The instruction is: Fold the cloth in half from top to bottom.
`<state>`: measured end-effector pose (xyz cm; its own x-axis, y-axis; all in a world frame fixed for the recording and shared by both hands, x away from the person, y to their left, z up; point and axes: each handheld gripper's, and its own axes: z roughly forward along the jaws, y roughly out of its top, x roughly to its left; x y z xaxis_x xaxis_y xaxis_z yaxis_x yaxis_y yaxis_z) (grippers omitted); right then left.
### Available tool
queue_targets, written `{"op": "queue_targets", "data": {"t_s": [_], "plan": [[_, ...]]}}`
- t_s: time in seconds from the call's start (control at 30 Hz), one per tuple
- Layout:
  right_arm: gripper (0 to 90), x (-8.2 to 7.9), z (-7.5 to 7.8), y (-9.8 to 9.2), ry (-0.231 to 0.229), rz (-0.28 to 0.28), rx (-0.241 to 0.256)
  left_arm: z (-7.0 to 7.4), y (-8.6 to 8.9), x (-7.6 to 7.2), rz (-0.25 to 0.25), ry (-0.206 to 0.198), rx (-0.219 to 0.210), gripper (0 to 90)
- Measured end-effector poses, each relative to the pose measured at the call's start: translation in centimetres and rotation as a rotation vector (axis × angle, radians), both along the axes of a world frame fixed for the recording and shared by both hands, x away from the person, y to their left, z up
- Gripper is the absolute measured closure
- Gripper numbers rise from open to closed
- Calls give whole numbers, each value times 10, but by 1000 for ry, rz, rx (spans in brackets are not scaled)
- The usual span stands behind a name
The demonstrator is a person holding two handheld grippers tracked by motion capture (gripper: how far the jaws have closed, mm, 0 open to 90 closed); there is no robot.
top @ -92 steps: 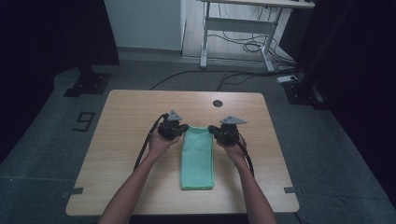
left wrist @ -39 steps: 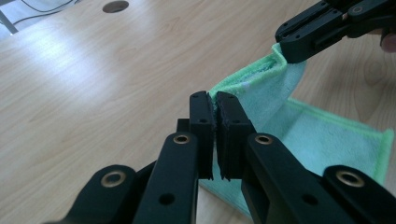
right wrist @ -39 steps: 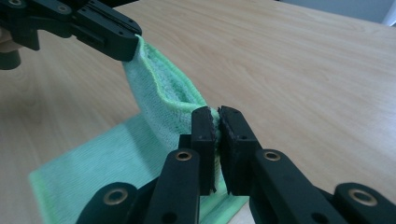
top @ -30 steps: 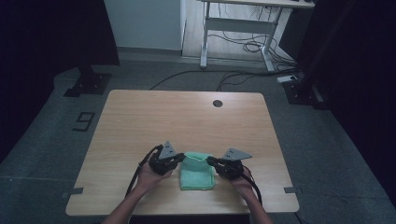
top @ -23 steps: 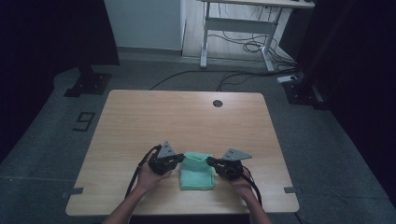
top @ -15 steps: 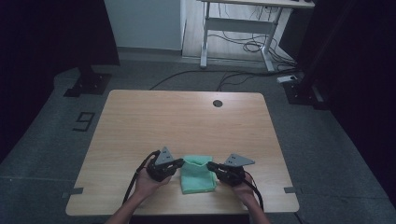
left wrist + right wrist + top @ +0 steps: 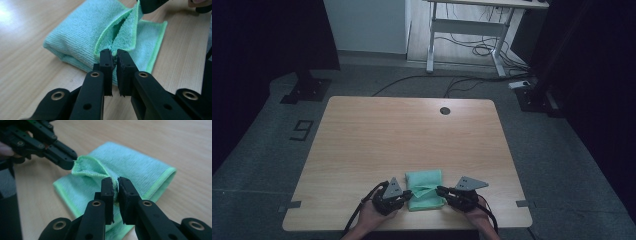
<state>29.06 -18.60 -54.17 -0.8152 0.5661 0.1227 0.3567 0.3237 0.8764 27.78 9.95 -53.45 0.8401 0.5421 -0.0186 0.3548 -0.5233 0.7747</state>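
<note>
High view
Cloth position: your green cloth lies folded on the tabletop, close to the near edge and about midway across its width.
Left gripper: your left gripper sits at the cloth's left edge, touching it, with the grey three-cornered plate on top.
Right gripper: your right gripper sits at the cloth's right edge, touching it. The two grippers face each other across the cloth.
Top layer: a flap of cloth is raised between the two grippers, forming a ridge.
Hands: your hands enter from the bottom edge, one behind each gripper.
Other features: a dark round hole marks the far side of the tabletop, well apart from the cloth.

Left gripper view
Jaw state: your left gripper has its jaws drawn together and clamped on a corner of the cloth's top layer; a sliver of green fabric shows in the gap.
Cloth form: the pinched layer rises as a tilted fold above the flat layers beneath.
Far end: your right gripper holds the other end of the raised fold.

Right gripper view
Jaw state: your right gripper is likewise closed on the cloth's upper edge, fabric caught between the jaws.
Far end: your left gripper grips the opposite corner of the lifted flap.
Lower layers: these rest flat on the tabletop.
</note>
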Motion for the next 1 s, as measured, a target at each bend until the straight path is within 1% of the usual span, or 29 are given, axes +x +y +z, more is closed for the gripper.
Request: {"op": "queue_targets", "data": {"t_s": [0.1, 0.13, 0.2, 0.23, 0.33, 0.37, 0.4, 0.43, 0.47, 0.53, 0.6, 0.7, 0.8, 0.9, 1.0], "plan": [[812, -2, -5, 2, 22, 23, -38, -3, -2, 2, -6, 8, 16, 825], [812, -2, -7, 3, 28, 30, -57, -4, -4, 2, -4, 8, 24, 824], [810, -2, -9, 4, 40, 27, -87, -5, -6, 5, -5, 5, 45, 827], [811, -2, -9, 5, 39, 28, -91, -6, -7, 6, -4, 6, 51, 829], [812, 1, -8, 7, 61, 18, -118, -5, -11, 10, -8, 4, 77, 836], [812, 3, -8, 8, 68, 14, -120, -5, -12, 13, -11, 0, 90, 837], [813, 5, -7, 9, 74, 10, -126, -5, -13, 16, -11, -6, 96, 838], [813, 7, -7, 10, 79, 3, -130, -5, -13, 20, -9, -4, 97, 839], [814, 10, -7, 10, 88, -5, -127, -5, -14, 24, -6, 0, 97, 840], [817, 15, -8, 10, 101, -19, -117, -4, -15, 32, -7, -6, 113, 842], [819, 19, -8, 12, 112, -45, -108, -3, -15, 42, -4, -1, 118, 845], [821, 27, -9, 13, 113, -76, -105, -2, -17, 53, 3, 16, 122, 845], [820, 30, -10, 13, 112, -91, -92, -1, -17, 53, 2, 10, 127, 845], [809, 24, -10, 12, 92, -89, -90, 0, -14, 45, -1, -10, 125, 842], [785, 17, -8, 10, 75, -84, -87, 3, -12, 37, -1, -25, 100, 833]]}}
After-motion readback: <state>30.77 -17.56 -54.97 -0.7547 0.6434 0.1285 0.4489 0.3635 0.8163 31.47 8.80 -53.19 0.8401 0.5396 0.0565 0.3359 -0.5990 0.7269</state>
